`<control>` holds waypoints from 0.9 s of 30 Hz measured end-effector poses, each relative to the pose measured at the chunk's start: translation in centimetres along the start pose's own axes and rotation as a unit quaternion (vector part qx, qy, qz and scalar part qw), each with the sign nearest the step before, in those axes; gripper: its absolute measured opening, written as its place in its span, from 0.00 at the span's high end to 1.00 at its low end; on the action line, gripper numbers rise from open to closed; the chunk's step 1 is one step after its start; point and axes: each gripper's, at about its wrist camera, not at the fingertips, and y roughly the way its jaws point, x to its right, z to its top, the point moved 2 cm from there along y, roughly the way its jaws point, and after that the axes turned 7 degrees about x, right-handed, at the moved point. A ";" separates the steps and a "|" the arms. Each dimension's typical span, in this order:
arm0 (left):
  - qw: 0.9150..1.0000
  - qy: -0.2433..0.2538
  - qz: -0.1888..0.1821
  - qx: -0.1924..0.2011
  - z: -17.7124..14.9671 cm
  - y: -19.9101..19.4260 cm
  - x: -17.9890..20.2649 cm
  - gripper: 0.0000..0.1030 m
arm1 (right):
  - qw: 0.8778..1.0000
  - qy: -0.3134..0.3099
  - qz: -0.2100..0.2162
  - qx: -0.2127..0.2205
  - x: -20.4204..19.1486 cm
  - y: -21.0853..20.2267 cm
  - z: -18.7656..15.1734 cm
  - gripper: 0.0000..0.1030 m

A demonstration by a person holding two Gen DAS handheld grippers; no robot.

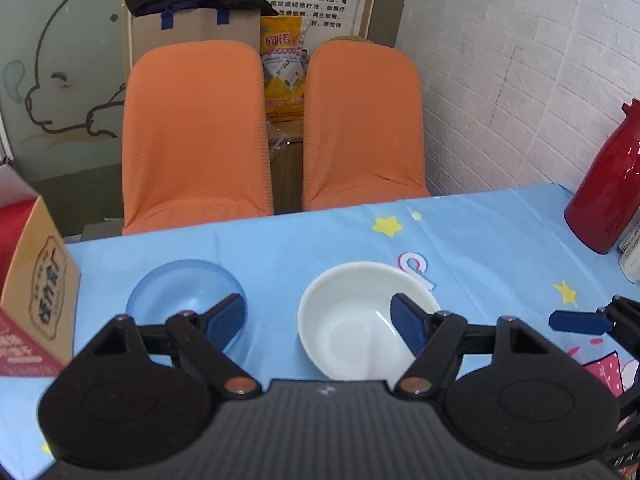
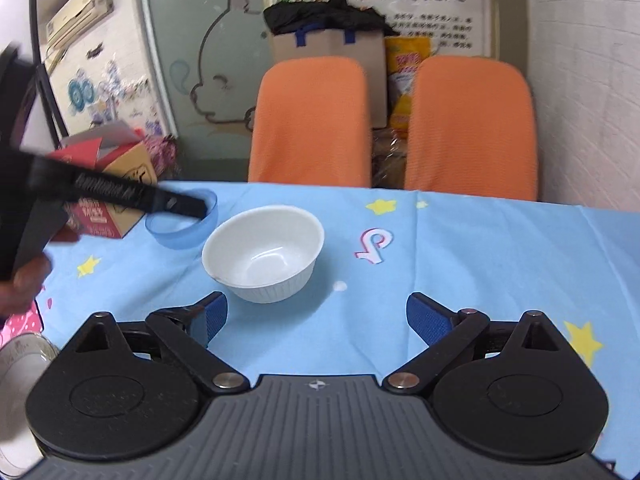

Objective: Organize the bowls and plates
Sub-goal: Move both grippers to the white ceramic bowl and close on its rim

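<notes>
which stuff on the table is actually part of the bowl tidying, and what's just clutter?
Part of the job:
white bowl
blue bowl
left gripper, open, empty
right gripper, open, empty

Just lying about:
red flask
cardboard box
tin
two orange chairs behind the table

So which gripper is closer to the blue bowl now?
Left. The left gripper hangs between the blue bowl and the white bowl; the right gripper sits beyond the white bowl, farther away.
</notes>
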 end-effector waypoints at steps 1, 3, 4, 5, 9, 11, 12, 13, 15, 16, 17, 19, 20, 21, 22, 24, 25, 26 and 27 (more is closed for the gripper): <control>1.000 0.010 -0.010 -0.006 0.4 0.9 0.1 0.29 | 1.000 -0.009 0.003 -0.010 -0.1 0.6 0.0 0.00; 0.999 0.037 -0.028 -0.027 0.9 2.9 0.4 0.29 | 0.999 -0.031 0.011 -0.028 -0.5 1.8 0.1 0.00; 0.998 0.050 -0.034 -0.035 0.9 3.6 0.7 0.29 | 0.998 -0.043 0.018 -0.037 -0.7 2.4 0.1 0.00; 0.996 0.068 -0.043 -0.044 0.8 4.3 1.0 0.29 | 0.997 -0.051 0.024 -0.045 -0.9 3.0 0.0 0.00; 0.988 0.113 -0.062 -0.082 0.4 7.0 1.4 0.29 | 0.995 -0.058 0.054 -0.064 -1.6 5.0 0.1 0.00; 0.986 0.118 -0.062 -0.098 0.2 8.1 1.1 0.29 | 0.994 -0.062 0.057 -0.075 -1.9 6.1 0.2 0.00; 0.986 0.118 -0.057 -0.105 0.1 8.7 0.9 0.29 | 0.993 -0.066 0.057 -0.079 -2.0 6.5 0.2 0.00; 0.986 0.116 -0.056 -0.110 0.1 9.2 0.7 0.29 | 0.992 -0.070 0.059 -0.081 -2.2 6.9 0.2 0.00; 0.986 0.110 -0.056 -0.116 -0.1 9.7 0.4 0.29 | 0.992 -0.072 0.063 -0.085 -2.4 7.4 0.3 0.00; 0.986 0.107 -0.056 -0.117 -0.2 9.9 0.3 0.29 | 0.991 -0.073 0.067 -0.086 -2.6 7.6 0.4 0.00; 0.986 0.105 -0.055 -0.120 -0.3 10.1 0.3 0.29 | 0.991 -0.074 0.073 -0.088 -2.6 7.9 0.4 0.00; 0.985 0.104 -0.056 -0.123 -0.5 10.5 0.5 0.29 | 0.989 -0.078 0.077 -0.094 -2.9 8.6 0.5 0.00; 0.985 0.105 -0.057 -0.122 -0.7 10.5 0.7 0.29 | 0.989 -0.081 0.076 -0.098 -3.0 9.0 0.5 0.00; 0.985 0.108 -0.058 -0.121 -0.7 10.5 0.9 0.29 | 0.988 -0.083 0.077 -0.100 -3.1 9.3 0.4 0.00; 0.985 0.110 -0.059 -0.120 -0.8 10.4 1.0 0.29 | 0.988 -0.085 0.077 -0.101 -3.1 9.5 0.4 0.00; 0.985 0.114 -0.058 -0.112 -1.0 10.3 1.1 0.30 | 0.988 -0.084 0.077 -0.100 -3.1 9.9 0.3 0.00; 0.986 0.115 -0.061 -0.107 -1.1 10.3 1.2 0.31 | 0.989 -0.083 0.076 -0.097 -3.0 10.0 0.2 0.00; 0.986 0.118 -0.062 -0.104 -1.2 10.3 1.2 0.33 | 0.989 -0.088 0.075 -0.088 -3.0 10.0 0.2 0.00; 0.986 0.119 -0.060 -0.103 -1.3 10.2 1.3 0.35 | 0.989 -0.095 0.074 -0.083 -3.1 10.0 0.1 0.00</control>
